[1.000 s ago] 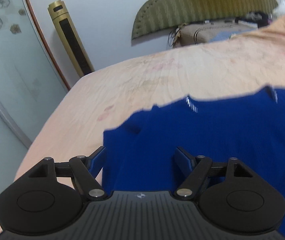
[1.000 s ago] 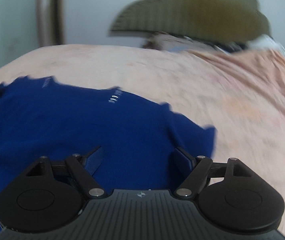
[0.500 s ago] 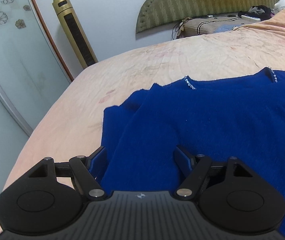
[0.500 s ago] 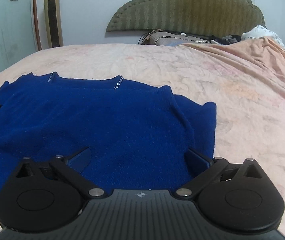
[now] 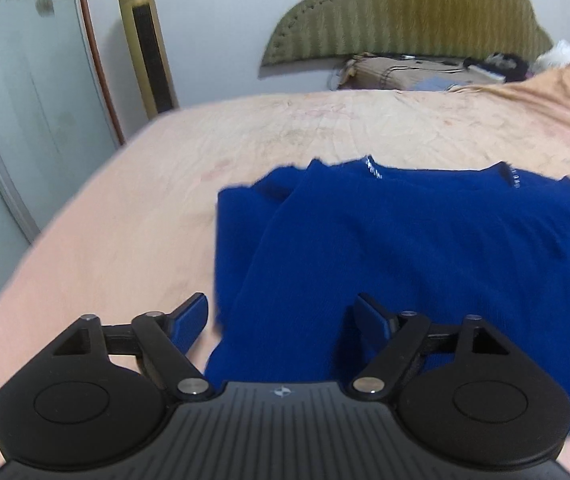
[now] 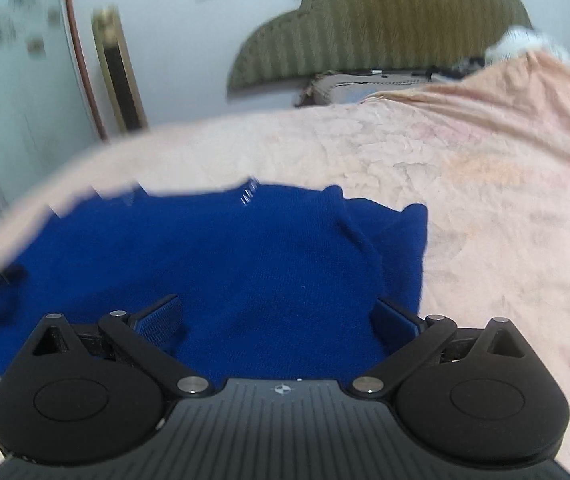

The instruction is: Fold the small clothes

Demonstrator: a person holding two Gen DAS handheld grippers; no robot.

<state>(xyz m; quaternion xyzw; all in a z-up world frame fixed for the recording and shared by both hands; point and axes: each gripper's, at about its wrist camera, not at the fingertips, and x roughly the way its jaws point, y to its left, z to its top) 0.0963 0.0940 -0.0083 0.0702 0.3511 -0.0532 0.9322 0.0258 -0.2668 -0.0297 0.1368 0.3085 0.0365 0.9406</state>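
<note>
Deep royal-blue sweater (image 5: 425, 248), with small silvery beading glinting at the neckline. Under it, a pale peach bedspread (image 5: 325, 128) with faint pinkish floral print. Olive-green ribbed headboard (image 5: 405, 12) behind, a gold tower fan (image 5: 147, 40) with a black strip, white wall (image 5: 213, 20).

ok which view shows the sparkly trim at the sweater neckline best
The left wrist view: both strips of sparkly trim show fairly crisply on the blue sweater. The right wrist view is motion-blurred, with one strip smeared and the other barely visible.
</note>
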